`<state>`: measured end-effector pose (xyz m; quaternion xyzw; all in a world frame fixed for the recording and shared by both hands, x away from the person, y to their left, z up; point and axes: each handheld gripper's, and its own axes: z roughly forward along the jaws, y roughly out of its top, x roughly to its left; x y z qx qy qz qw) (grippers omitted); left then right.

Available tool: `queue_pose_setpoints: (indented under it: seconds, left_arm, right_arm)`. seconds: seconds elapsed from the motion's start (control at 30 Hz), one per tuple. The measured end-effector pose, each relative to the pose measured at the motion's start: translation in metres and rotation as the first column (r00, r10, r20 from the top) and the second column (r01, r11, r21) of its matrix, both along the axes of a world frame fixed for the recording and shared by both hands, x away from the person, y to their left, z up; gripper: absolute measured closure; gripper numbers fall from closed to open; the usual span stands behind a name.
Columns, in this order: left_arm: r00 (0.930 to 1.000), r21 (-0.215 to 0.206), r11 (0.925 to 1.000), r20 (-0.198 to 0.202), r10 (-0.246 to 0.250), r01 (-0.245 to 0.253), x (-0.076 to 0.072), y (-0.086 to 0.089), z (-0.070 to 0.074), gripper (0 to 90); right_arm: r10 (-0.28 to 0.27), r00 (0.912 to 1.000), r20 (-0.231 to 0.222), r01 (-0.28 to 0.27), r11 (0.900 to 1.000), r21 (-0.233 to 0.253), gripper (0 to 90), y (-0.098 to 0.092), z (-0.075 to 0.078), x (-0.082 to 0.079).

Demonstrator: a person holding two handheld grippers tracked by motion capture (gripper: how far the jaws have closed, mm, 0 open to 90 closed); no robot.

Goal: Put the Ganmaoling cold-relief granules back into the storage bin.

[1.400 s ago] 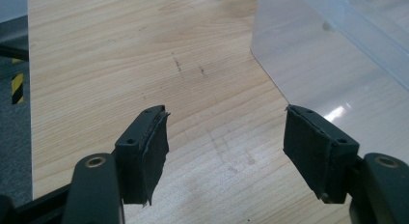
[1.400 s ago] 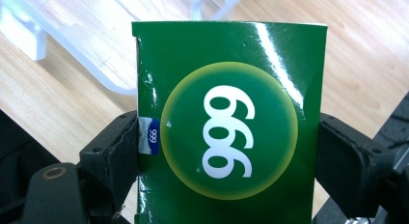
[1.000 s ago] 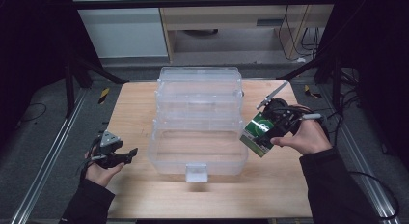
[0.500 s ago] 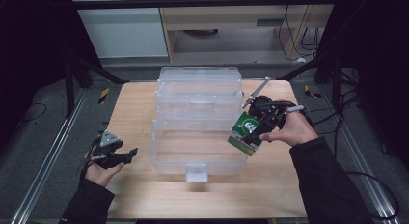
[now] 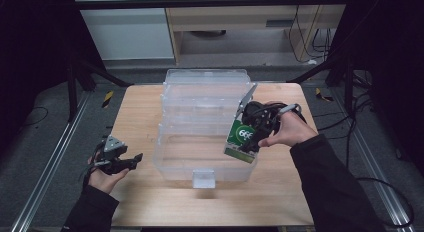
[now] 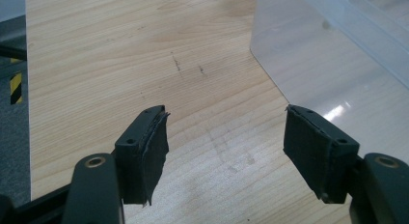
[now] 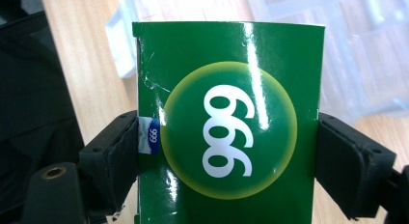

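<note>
A green box (image 5: 242, 140) printed with white numerals hangs over the right rim of a clear plastic bin (image 5: 172, 164), with my right gripper (image 5: 256, 126) shut on its sides. The right gripper view has the green box (image 7: 227, 122) clamped between the two black pads (image 7: 115, 159), the bin's clear walls behind it. My left gripper (image 5: 131, 161) rests open near the table's left front, just left of the bin. In the left gripper view its jaws stand wide apart (image 6: 225, 142) over bare wood, the clear bin (image 6: 337, 55) at the upper right.
The bin sits mid-table on the wooden table (image 5: 135, 109), its clear lid (image 5: 207, 87) lying open behind it and a white latch (image 5: 203, 177) at its front. Metal frame rails (image 5: 55, 162) and cables (image 5: 380, 187) flank the table on the floor.
My right gripper has carried the green box leftward from beside the bin's right edge to over its right rim. The left gripper has stayed put.
</note>
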<state>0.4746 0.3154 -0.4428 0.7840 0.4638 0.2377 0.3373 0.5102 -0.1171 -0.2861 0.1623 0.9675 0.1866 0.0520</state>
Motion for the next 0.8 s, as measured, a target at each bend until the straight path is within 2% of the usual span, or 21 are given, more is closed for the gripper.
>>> queue_pose_setpoints:
  seconds: [0.27, 0.3, 0.5, 0.57, 0.7, 0.8]
  left_arm:
    - [1.0, 0.0, 1.0, -0.001, -0.001, 0.001, 0.0, 0.0, 0.0, 31.4]
    - [1.0, -0.001, 1.0, -0.002, 0.0, 0.0, 0.0, 0.001, 0.0, 31.4]
    - [1.0, 0.001, 1.0, -0.005, 0.002, -0.002, 0.0, 0.001, -0.001, 31.4]
    - [1.0, 0.001, 1.0, -0.005, 0.001, -0.001, 0.0, 0.001, -0.001, 31.3]
    - [1.0, 0.003, 1.0, -0.007, -0.001, 0.001, 0.0, 0.001, -0.002, 31.4]
    - [1.0, 0.0, 1.0, -0.005, -0.001, 0.001, 0.0, 0.0, -0.001, 31.3]
  right_arm:
    - [0.079, 0.9968, -0.013, -0.079, 0.997, -0.028, 17.8, 0.012, -0.011, 0.01]
    - [0.104, 0.9945, -0.012, -0.105, 0.994, -0.03, 17.8, 0.012, -0.013, 0.012]
    - [0.172, 0.9848, -0.025, -0.173, 0.983, -0.062, 17.9, 0.015, -0.019, 0.018]
    - [0.176, 0.9838, -0.033, -0.178, 0.982, -0.068, 17.9, 0.015, -0.02, 0.019]
    - [0.226, 0.9735, -0.034, -0.228, 0.97, -0.083, 17.9, 0.016, -0.023, 0.02]
    - [0.245, 0.9686, -0.043, -0.248, 0.965, -0.083, 17.9, 0.017, -0.025, 0.02]
